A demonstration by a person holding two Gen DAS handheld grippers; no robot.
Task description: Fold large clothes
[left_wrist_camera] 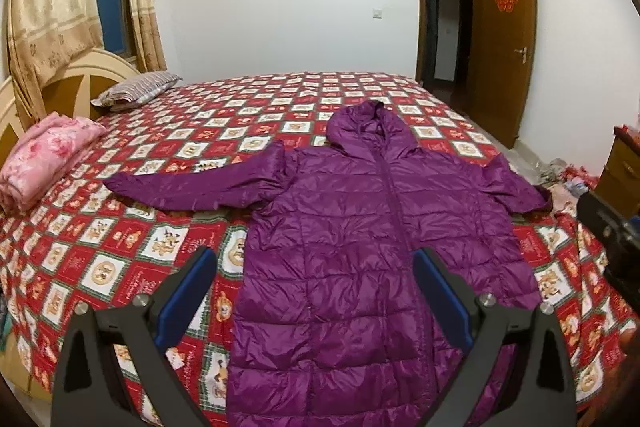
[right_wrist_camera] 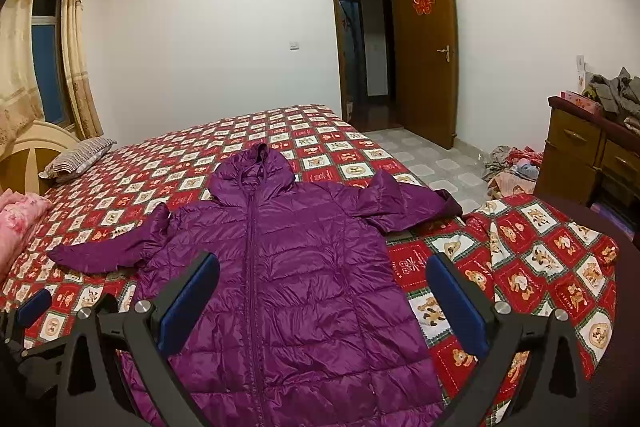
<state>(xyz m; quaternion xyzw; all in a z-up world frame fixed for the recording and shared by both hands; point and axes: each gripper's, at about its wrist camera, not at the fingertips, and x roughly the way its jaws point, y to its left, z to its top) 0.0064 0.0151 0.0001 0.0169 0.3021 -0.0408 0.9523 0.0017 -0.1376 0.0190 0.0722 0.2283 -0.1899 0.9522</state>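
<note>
Both grippers hung open above a purple jacket spread on the bed.

The left gripper (left_wrist_camera: 314, 291) and the right gripper (right_wrist_camera: 322, 297) each had their jaws wide apart, holding nothing, over the lower half of the jacket (left_wrist_camera: 360, 227). It lay flat, zipped, front up, hood toward the far wall, sleeves spread on the red patterned bedspread (left_wrist_camera: 160, 227). A pink folded blanket (left_wrist_camera: 44, 163) and a striped pillow (left_wrist_camera: 136, 89) sat by the headboard.
</note>
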